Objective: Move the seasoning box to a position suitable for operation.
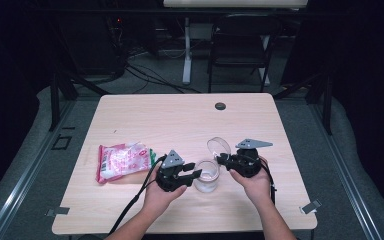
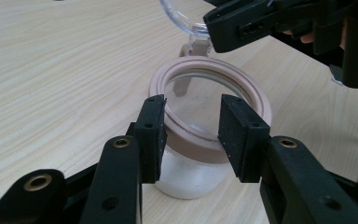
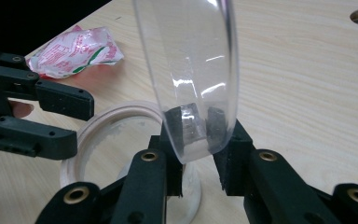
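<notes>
A: Status, left gripper [image 1: 192, 174]?

B: Lower centre of high view, jaws half-wide, one pad on each side of the jar [image 1: 206, 176] rim. In the left gripper view the pads [image 2: 152, 135] sit at the pink collar [image 2: 200, 140]; can't tell if they press on it.

A: Jar posn?

B: Upright on the table [image 1: 170, 120], lower centre, between both hands. Mouth uncovered, white residue at the bottom.

A: Right gripper [image 1: 220, 158]?

B: Just right of the jar. Jaws narrow, pinching the clear lid [image 3: 191, 70] at its lower edge. Lid stands on edge, above and behind the jar mouth, hinged to the collar.

A: Other items?

B: Red/white packet [image 1: 122, 161], lower left, flat on the table, well apart from the jar.
</notes>
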